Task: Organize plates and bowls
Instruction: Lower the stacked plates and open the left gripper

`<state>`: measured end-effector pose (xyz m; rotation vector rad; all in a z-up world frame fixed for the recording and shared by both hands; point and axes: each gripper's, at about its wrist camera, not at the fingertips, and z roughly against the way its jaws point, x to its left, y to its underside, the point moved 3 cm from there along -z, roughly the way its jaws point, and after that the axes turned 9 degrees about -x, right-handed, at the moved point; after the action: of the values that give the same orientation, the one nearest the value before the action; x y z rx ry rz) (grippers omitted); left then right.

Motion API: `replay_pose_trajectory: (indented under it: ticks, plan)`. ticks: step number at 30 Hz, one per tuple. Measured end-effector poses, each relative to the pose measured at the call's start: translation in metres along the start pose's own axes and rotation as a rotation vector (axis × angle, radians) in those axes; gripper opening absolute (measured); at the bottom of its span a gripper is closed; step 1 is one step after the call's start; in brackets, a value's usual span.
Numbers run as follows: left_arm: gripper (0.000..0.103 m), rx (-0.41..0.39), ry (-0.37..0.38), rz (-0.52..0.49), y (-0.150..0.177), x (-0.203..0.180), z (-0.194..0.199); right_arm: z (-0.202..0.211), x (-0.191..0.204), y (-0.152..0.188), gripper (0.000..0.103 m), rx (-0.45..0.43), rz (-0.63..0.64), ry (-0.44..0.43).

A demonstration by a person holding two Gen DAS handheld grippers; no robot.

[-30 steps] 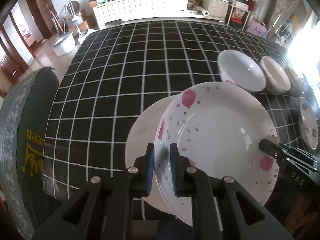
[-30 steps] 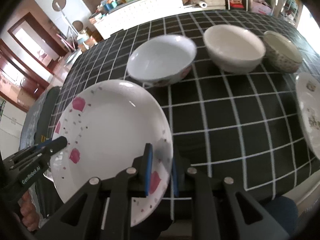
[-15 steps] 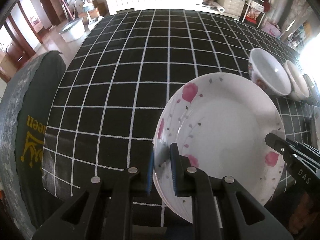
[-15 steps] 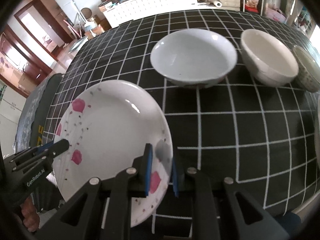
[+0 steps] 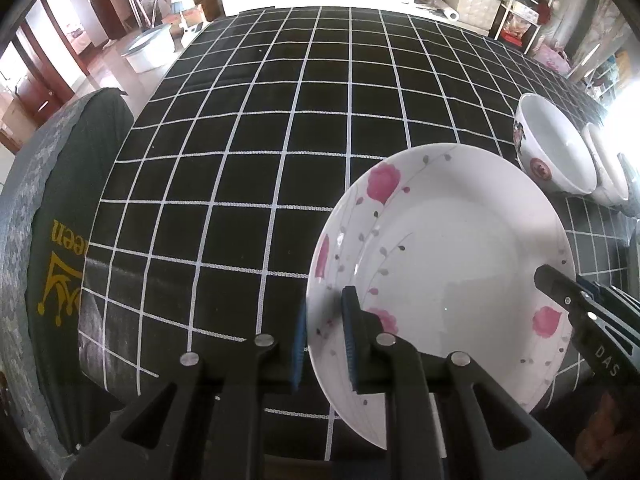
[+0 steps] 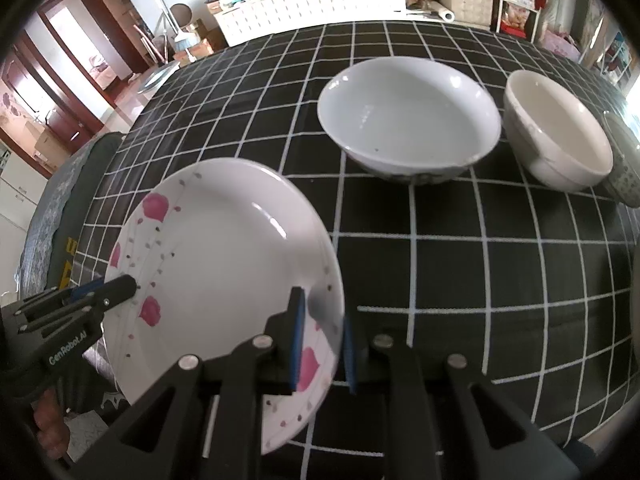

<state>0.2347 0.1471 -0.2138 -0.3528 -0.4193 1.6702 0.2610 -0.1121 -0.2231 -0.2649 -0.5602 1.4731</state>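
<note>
We carry the flowered plate (image 5: 440, 256) between both sets of jaws.
The left gripper (image 5: 324, 336) and right gripper (image 6: 320, 340) each pinch opposite rims of glossy, shallow china above the checked table (image 5: 280, 120); next, we judge, lower it level, clear of the deep round bowls (image 6: 408, 120) beyond.

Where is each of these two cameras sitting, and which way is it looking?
Left wrist: on the left gripper, looking down along its fingers at the flowered plate it clamps; the right gripper shows.
Right wrist: on the right gripper, facing the same plate, bowls behind; the left gripper shows.
Shared: plate, checked tablecloth, bowls.
</note>
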Motion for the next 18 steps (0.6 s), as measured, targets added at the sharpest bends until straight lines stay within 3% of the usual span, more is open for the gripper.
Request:
replay_pose_trajectory:
  ticks: [8,18]
  plan:
    - [0.015,-0.021,-0.02,-0.003,0.0,-0.001,0.01,0.0,0.0,0.001,0.021,0.004,-0.006,-0.002]
    - [0.015,-0.112,-0.012,-0.013,-0.008,-0.01,0.05,0.032,-0.003,-0.012,0.021,-0.08,-0.021,0.019]
